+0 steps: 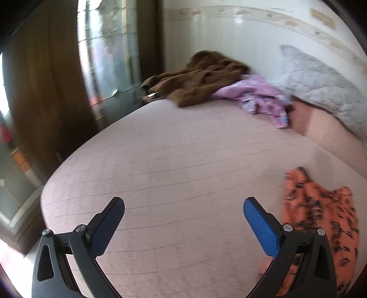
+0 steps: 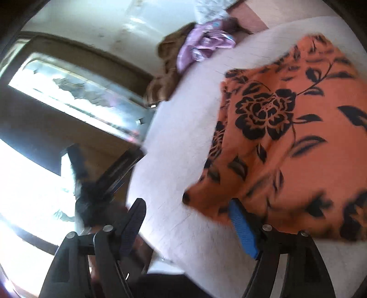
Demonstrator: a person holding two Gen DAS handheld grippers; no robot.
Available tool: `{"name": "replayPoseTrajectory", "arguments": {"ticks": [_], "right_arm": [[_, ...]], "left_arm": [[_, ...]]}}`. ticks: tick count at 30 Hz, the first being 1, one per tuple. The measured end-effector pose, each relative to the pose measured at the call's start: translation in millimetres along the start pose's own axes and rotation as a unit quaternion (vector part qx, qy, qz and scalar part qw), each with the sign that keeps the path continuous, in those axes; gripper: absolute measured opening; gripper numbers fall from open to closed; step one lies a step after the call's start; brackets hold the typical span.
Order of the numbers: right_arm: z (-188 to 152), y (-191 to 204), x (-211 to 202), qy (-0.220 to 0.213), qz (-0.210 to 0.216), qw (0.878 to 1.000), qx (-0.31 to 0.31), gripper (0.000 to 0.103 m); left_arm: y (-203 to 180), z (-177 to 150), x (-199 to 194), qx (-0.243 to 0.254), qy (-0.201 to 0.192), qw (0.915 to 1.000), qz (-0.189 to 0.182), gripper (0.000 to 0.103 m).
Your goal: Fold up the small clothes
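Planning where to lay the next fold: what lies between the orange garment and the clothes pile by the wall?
Only bare bedcover between the orange garment and the pile, in the left wrist view.

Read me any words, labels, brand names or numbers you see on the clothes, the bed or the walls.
None can be read.
Orange garment: black flower print only, no lettering.
Purple garment: small pale patches, too blurred to tell whether they hold text.
Wall border strip: faint pattern, too blurred to read.
Brown garment: no visible label.
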State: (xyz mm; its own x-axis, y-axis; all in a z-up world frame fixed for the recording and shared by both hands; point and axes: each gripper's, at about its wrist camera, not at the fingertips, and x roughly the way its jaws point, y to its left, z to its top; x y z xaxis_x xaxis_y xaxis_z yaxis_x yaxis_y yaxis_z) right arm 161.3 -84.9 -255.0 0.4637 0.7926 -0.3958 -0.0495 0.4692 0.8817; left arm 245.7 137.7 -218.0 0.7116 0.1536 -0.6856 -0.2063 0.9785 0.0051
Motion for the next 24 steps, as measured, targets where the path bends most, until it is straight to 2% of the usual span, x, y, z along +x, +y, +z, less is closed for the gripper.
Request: {"name": "replayPoseTrajectory", "arguments": {"ticks": [1, 3, 4, 5, 6, 7, 9, 10, 12, 13, 14, 15, 17, 20, 24], "right_arm": [[-4.7, -0.6, -14.3, -0.008, -0.005, 1.000, -0.011, 0.077], [-10.3, -12.0, -52.0, -0.054, -0.023, 0.998, -0.021, 0.074], [-11.3, -19.3, -65.7, -0.072, -0.041, 0.996, -0.019, 0.062], [-9.2, -30.9, -80.7, -0.089, -0.072, 0.993, -0.013, 0.056], [-7.6, -38.9, -86.5, -0.095, -0.092, 0.991, -0.007, 0.043], [-6.1, -47.9, -91.1, -0.100, -0.110, 0.989, 0.005, 0.038], [-2.2, -67.0, -96.7, -0.112, -0.127, 0.985, 0.026, 0.038], [1.0, -74.0, -92.8, -0.114, -0.137, 0.983, 0.029, 0.038], [1.9, -98.0, -74.7, -0.088, -0.156, 0.983, 0.049, 0.038], [2.1, -104.3, -69.4, -0.080, -0.155, 0.983, 0.053, 0.037], [2.5, -104.3, -69.5, -0.084, -0.153, 0.984, 0.041, 0.037], [7.1, -100.6, -69.6, -0.077, -0.157, 0.984, 0.034, 0.037], [17.4, -95.6, -73.4, -0.063, -0.156, 0.985, 0.028, 0.038], [47.1, -88.5, -78.4, -0.086, -0.161, 0.983, 0.013, 0.038], [100.7, -106.4, -55.2, -0.101, -0.186, 0.977, 0.037, 0.040]], "left_arm": [[-6.4, -1.2, -5.1, 0.006, -0.004, 0.9998, -0.020, 0.103], [-23.9, -7.2, -16.1, 0.016, -0.005, 0.9971, -0.074, 0.103], [-31.7, -11.0, -19.4, 0.023, -0.001, 0.9953, -0.094, 0.103], [-41.8, -16.1, -22.3, 0.033, 0.004, 0.9932, -0.111, 0.103], [-51.7, -21.7, -25.2, 0.042, 0.005, 0.9919, -0.120, 0.103], [-64.7, -28.6, -28.7, 0.058, 0.003, 0.9904, -0.125, 0.103], [-86.5, -40.7, -33.3, 0.094, -0.004, 0.9887, -0.117, 0.103], [-100.9, -49.4, -28.4, 0.125, -0.001, 0.9883, -0.088, 0.103], [-116.8, -63.7, -8.3, 0.165, 0.032, 0.9850, -0.038, 0.103], [-119.1, -69.6, 1.9, 0.176, 0.056, 0.9824, -0.029, 0.103], [-119.7, -75.0, 13.5, 0.175, 0.081, 0.9808, -0.027, 0.103], [-115.5, -75.3, 18.1, 0.157, 0.087, 0.9832, -0.035, 0.103], [-109.9, -70.6, 18.9, 0.140, 0.089, 0.9851, -0.047, 0.103], [-109.1, -69.7, 20.9, 0.147, 0.086, 0.9844, -0.045, 0.103], [-110.8, -69.7, 20.1, 0.151, 0.083, 0.9841, -0.043, 0.103]]}}
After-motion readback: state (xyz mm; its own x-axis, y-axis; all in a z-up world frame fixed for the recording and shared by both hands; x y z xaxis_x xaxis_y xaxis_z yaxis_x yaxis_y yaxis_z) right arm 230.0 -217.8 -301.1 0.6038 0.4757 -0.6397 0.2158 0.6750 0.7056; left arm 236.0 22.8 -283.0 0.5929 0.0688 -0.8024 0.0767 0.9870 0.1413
